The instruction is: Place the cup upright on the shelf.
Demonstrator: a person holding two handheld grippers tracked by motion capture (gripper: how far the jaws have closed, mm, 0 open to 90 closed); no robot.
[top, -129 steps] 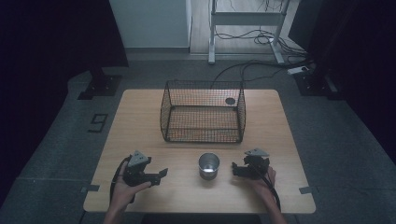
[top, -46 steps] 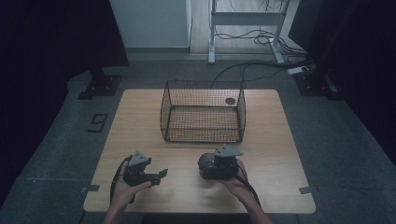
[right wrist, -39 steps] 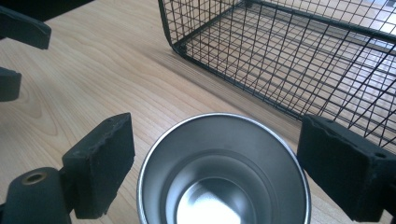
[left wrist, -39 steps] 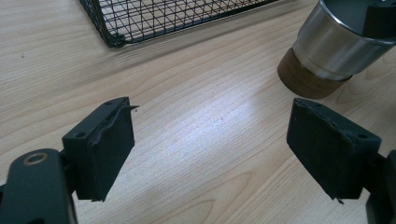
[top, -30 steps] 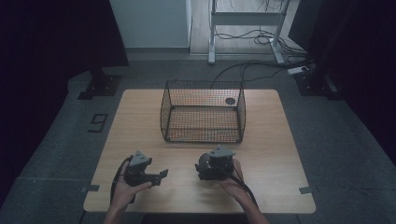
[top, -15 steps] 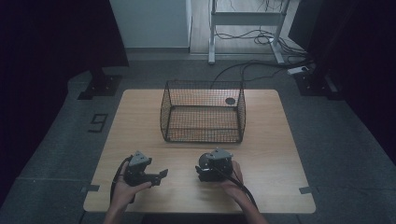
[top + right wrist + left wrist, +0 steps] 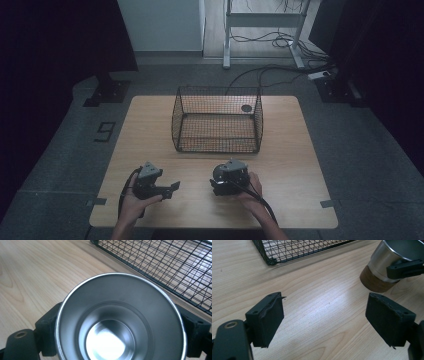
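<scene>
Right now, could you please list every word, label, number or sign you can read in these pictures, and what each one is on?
"9": a dark number marked on the grey floor left of the table, in the high view.
No other text is legible: the metal cup, wire basket and both grippers carry no readable markings.

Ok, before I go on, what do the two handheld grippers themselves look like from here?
Both are black, blocky units. The left gripper and the right gripper each carry a grey three-cornered plate on top, and a black cable trails back from each along the forearm. Up close, the jaws are flat, rectangular black pads on black arms with a round brass-coloured fitting. Forearms are bare, no sleeves in view.
</scene>
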